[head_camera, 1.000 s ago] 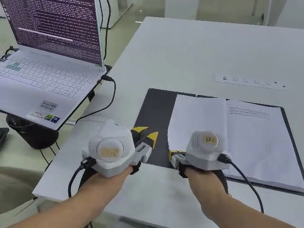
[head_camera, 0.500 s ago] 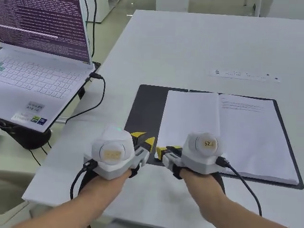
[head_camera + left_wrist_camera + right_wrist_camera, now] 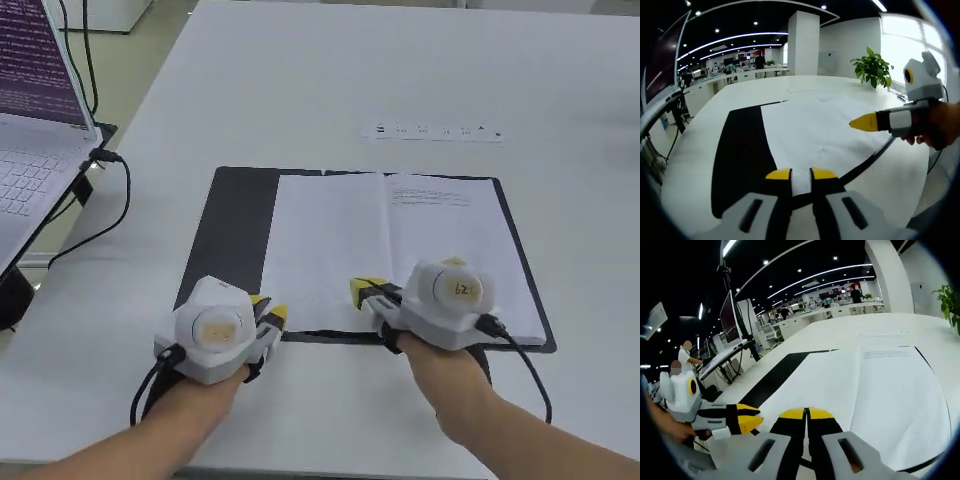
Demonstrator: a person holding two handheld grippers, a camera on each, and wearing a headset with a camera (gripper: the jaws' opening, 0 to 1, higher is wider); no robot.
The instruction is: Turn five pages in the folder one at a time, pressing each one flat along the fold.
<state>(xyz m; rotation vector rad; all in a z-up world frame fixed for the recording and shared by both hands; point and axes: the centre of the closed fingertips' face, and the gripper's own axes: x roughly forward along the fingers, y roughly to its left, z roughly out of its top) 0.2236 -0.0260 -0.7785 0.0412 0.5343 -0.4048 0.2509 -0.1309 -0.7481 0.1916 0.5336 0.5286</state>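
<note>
Right gripper (image 3: pixel 365 291) closed empty, left gripper (image 3: pixel 270 315) barely parted — run your closed one firmly up the fold of the folder (image 3: pixel 235 230).

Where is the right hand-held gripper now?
In the head view, the right hand-held gripper is at the folder near edge, over the left page close to the fold, right of the left hand-held gripper.

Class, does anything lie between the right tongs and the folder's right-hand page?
Nothing visible does. The right tongs hover shut over the near edge of the folder; the right-hand page lies bare beside them.
</note>
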